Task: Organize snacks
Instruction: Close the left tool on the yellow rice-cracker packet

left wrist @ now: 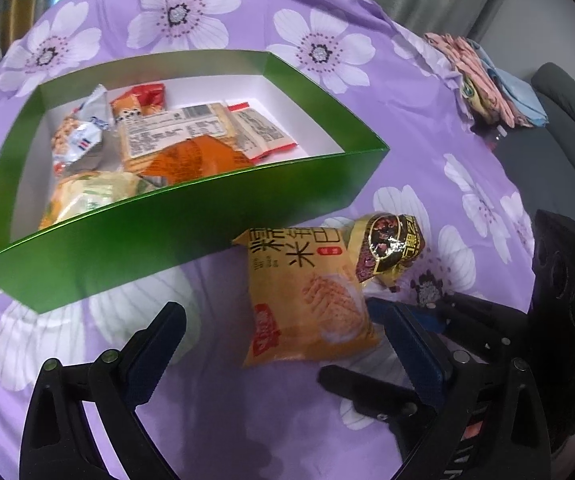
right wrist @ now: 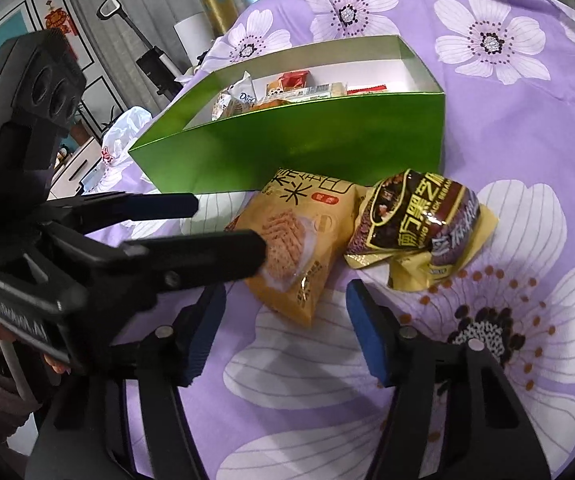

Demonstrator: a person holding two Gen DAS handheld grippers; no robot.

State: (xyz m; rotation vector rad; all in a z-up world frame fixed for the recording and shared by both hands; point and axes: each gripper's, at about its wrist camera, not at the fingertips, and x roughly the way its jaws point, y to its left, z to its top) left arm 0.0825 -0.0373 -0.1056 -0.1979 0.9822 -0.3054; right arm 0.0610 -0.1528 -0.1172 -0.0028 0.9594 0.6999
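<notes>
My left fingers (left wrist: 279, 328), spread, straddle the yellow rice-cracker packet (left wrist: 307, 300), lengthwise ahead; right fingers (right wrist: 283, 336) spread, trailing.

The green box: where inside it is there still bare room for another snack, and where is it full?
Inside the green box, the white floor is bare at the right end, beyond the white sachet, and in a strip along the far wall. The left and middle are crowded with overlapping packets, among them the orange packet.
</notes>
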